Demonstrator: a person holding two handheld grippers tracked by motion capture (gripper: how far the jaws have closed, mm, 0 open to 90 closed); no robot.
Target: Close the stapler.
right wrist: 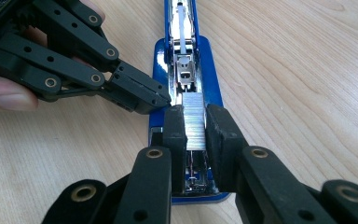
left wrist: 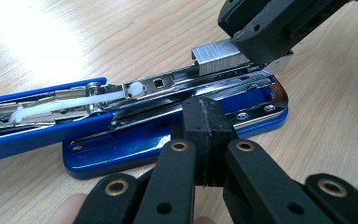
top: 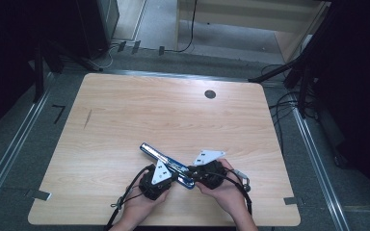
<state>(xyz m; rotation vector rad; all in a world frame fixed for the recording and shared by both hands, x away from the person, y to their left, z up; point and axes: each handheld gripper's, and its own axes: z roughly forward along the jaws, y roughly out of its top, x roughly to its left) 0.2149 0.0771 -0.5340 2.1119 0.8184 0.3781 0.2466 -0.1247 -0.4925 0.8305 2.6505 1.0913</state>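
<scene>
A blue stapler (top: 166, 162) lies folded open on the wooden table (top: 173, 115), its metal staple channel (right wrist: 185, 65) facing up. My right gripper (right wrist: 196, 123) is shut on a strip of silver staples (right wrist: 195, 112) and holds it over the near end of the channel. In the left gripper view the strip of staples (left wrist: 216, 56) sits at the channel's end under the right gripper (left wrist: 265, 42). My left gripper (left wrist: 205, 116) is shut with nothing between its jaws. Its tips rest against the side of the stapler's blue base (left wrist: 121, 144).
A round cable hole (top: 210, 94) sits in the table's far right part, and a dark mark (top: 87, 119) at the left. Stands and cables (top: 289, 106) crowd the floor by the right edge. Both hands are near the front edge.
</scene>
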